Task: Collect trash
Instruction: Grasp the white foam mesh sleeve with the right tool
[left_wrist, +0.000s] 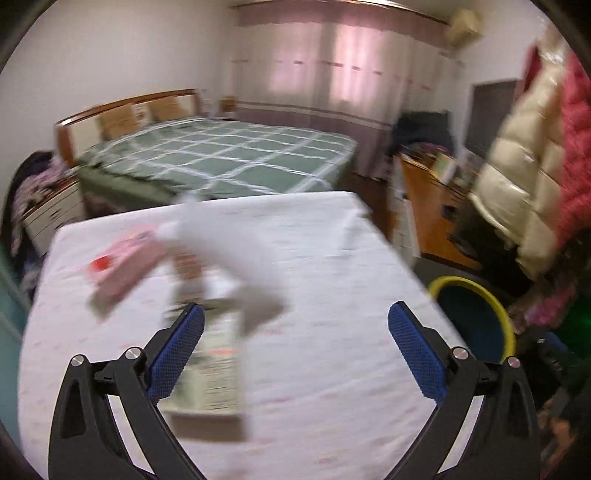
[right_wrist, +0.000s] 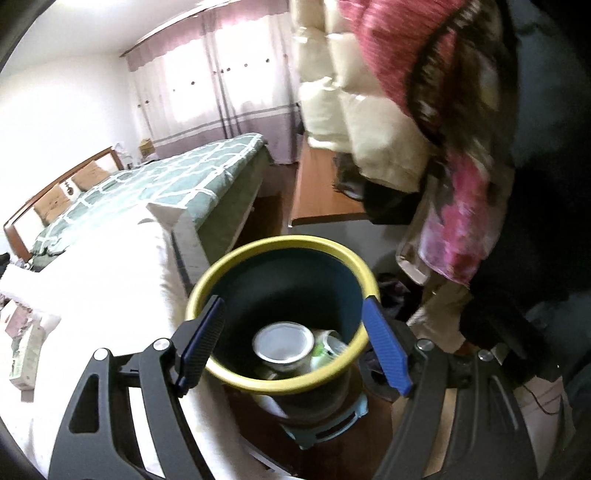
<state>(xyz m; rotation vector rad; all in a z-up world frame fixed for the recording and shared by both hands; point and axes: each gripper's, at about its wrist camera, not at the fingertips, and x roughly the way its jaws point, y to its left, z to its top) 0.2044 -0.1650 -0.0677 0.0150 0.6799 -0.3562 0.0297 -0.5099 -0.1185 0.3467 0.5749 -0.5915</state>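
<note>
**Both grippers empty, trash split between mattress and bin**

The white mattress fills the space under and ahead of the left gripper, whose blue-padded jaws stand spread wide with nothing between them. Beyond the mattress's far edge lies a bed with a green checked cover, and further still the pink curtains. To the right of the left gripper, off the mattress edge, the yellow-rimmed bin is partly in view, with pale and red padded coats hanging above it.

In the right wrist view, the same bin sits directly below and ahead of the right gripper, whose jaws are parted to either side of the rim and carry nothing. Inside the bin, a white round cup lies at the bottom with a crumpled green-and-white wrapper just beside it, on the right.

Ahead and left of the left gripper, loose trash lies on the mattress, blurred: a greenish printed box just beside the left finger, a sheet of white paper further ahead, and a pink box further left.
</note>
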